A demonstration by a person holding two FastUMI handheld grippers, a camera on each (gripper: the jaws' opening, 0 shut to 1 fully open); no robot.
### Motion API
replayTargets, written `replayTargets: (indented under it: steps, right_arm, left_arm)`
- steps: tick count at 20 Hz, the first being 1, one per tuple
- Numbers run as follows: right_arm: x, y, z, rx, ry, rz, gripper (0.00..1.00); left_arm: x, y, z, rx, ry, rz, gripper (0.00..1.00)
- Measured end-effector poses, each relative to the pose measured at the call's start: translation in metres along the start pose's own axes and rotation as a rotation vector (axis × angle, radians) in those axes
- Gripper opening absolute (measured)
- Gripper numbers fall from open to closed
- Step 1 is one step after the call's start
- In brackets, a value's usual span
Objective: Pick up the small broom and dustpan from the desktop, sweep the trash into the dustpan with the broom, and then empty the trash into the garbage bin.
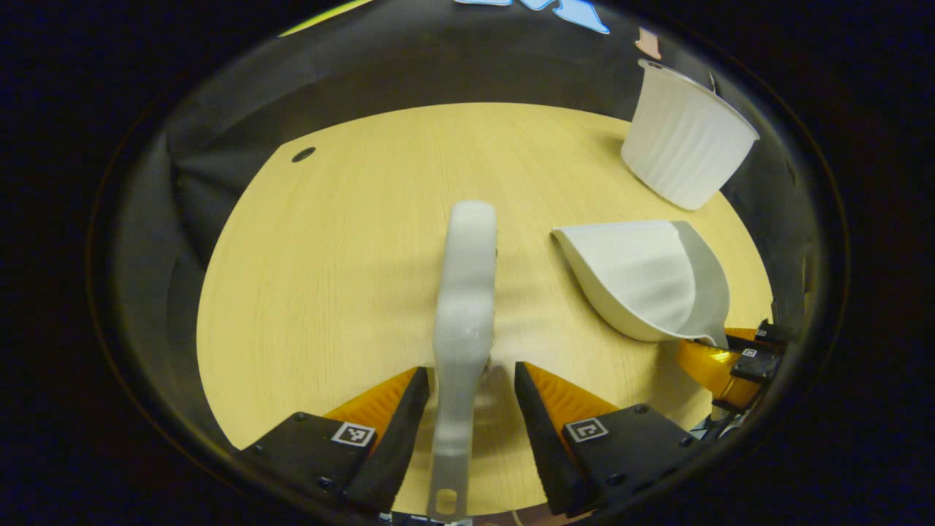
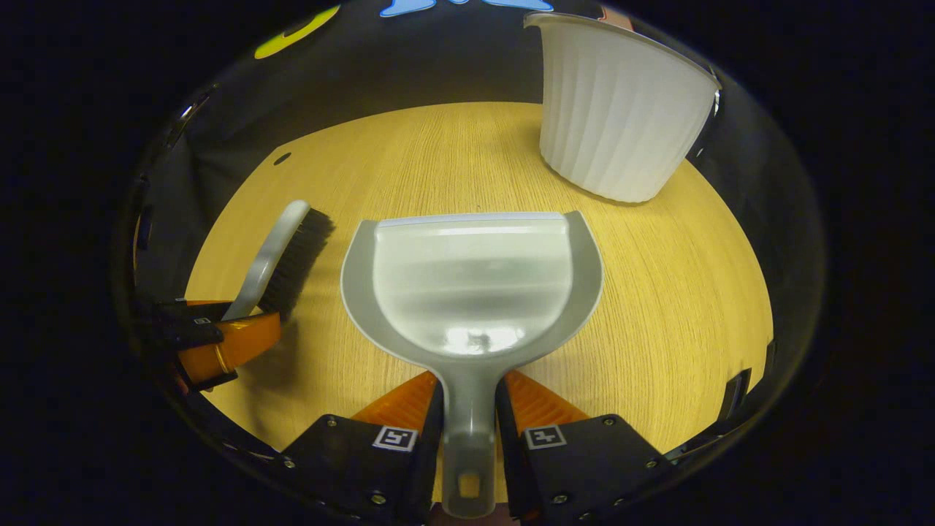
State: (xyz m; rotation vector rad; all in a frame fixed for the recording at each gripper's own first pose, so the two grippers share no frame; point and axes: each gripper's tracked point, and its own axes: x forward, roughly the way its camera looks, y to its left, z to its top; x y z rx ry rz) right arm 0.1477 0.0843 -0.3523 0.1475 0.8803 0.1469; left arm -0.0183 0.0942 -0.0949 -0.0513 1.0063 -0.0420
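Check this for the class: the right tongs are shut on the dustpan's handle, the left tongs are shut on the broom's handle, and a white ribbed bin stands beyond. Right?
One slip: in the left gripper view the left tongs stand open around the broom handle, with gaps on both sides. The right tongs are shut on the dustpan handle, and the white ribbed bin stands beyond.

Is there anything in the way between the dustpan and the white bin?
Nothing visible. In the right gripper view, bare desktop lies between the dustpan and the garbage bin. The broom sits off to the side.
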Motion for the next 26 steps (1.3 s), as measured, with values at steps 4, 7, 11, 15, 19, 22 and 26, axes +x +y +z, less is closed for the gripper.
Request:
replayTargets:
  steps: [4, 7, 11, 15, 19, 22, 26]
  right_arm:
    - [-0.023, -0.002, 0.004, -0.027, -0.024, 0.047, 0.49]
    - [-0.038, -0.01, 0.015, -0.068, -0.083, 0.052, 0.77]
    - [-0.061, -0.013, 0.027, -0.11, -0.151, 0.077, 0.96]
    - [-0.091, -0.019, 0.064, -0.145, -0.336, 0.049, 0.98]
    - [-0.13, -0.032, 0.103, -0.194, -0.535, -0.028, 0.98]
    - [-0.158, -0.03, 0.126, -0.181, -0.659, -0.048, 0.96]
    - [-0.192, -0.03, 0.152, -0.156, -0.842, -0.098, 0.96]
  left_arm:
    - [-0.047, 0.001, 0.012, -0.041, -0.066, 0.052, 0.98]
    - [-0.088, 0.0, 0.03, -0.078, -0.141, 0.089, 0.95]
    - [-0.158, -0.007, 0.073, -0.12, -0.322, 0.109, 1.0]
    - [-0.169, -0.019, 0.099, -0.123, -0.519, 0.119, 0.99]
    - [-0.238, -0.034, 0.129, -0.129, -0.677, 0.081, 0.98]
    - [-0.274, -0.035, 0.144, -0.125, -0.785, 0.08, 0.94]
    - [-0.316, -0.023, 0.166, -0.077, -0.942, 0.095, 0.97]
